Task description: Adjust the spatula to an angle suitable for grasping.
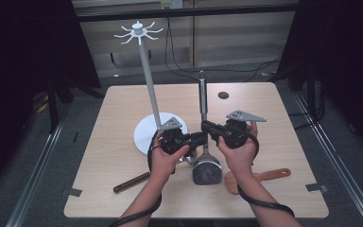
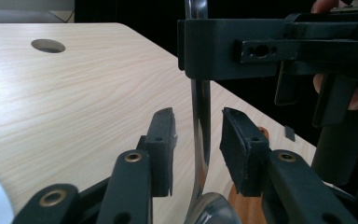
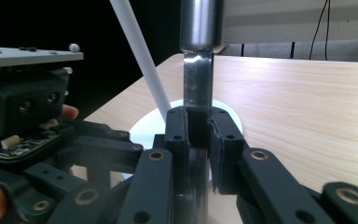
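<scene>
Pale wood-grain table (image 1: 123, 142), matt and smooth, round hole near the far edge. Shiny polished metal on the spatula (image 1: 204, 142), mirror-like along the flat shank, brushed-looking on the round handle. Matt black plastic on both grippers, left gripper (image 2: 196, 140) and right gripper (image 3: 199, 140), with brass-coloured rivets at the joints. Rubbery-looking, slightly rough black pads (image 2: 235, 140). Smooth white stand (image 1: 147, 71), plastic by the look. Reddish-brown wooden spoon (image 1: 260, 177) near the right front corner, satin finish.
</scene>
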### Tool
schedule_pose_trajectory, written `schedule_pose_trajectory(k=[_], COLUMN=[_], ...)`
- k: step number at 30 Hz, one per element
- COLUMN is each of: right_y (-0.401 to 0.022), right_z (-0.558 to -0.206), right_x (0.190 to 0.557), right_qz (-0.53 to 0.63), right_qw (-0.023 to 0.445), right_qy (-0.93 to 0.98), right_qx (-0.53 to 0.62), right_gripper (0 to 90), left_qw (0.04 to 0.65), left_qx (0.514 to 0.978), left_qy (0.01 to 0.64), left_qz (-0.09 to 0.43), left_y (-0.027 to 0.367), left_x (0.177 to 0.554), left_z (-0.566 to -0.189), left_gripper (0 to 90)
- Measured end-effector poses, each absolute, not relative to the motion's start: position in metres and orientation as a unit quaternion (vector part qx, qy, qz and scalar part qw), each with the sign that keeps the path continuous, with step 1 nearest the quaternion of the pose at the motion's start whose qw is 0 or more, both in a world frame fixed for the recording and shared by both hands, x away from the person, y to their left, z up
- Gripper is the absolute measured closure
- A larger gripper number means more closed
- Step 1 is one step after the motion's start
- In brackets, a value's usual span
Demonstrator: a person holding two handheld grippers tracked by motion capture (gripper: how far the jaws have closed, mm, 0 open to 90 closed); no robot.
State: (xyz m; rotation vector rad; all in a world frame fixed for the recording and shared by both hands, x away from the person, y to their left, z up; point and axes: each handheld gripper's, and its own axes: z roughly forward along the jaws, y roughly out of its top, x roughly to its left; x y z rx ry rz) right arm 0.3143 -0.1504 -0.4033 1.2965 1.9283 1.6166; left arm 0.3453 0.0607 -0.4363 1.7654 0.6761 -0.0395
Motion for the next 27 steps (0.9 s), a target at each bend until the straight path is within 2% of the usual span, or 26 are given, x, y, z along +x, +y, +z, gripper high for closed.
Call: schedule_pose_trajectory(k=[12, 21, 25, 27], right_y=[-0.149, -0.148, -0.144, -0.144], right_z=[-0.406, -0.408, -0.407, -0.405], right_x=[0.314, 0.314, 0.314, 0.314], right_qz=[0.57, 0.581, 0.576, 0.584], right_qw=[0.139, 0.128, 0.141, 0.144], right_qy=[0.673, 0.671, 0.681, 0.676], right_qx=[0.45, 0.442, 0.43, 0.426], right_gripper=[79.7, 77.6, 74.7, 63.6], left_qw=[0.6, 0.607, 0.606, 0.603], left_qx=[0.741, 0.731, 0.727, 0.723], left_qy=[0.297, 0.304, 0.314, 0.326], left_qz=[-0.037, -0.066, -0.078, -0.082], left_y=[0.063, 0.07, 0.072, 0.074], left_x=[0.348, 0.35, 0.348, 0.348], left_z=[-0.436, -0.438, -0.439, -0.439], left_gripper=[81.4, 88.2, 89.0, 89.0])
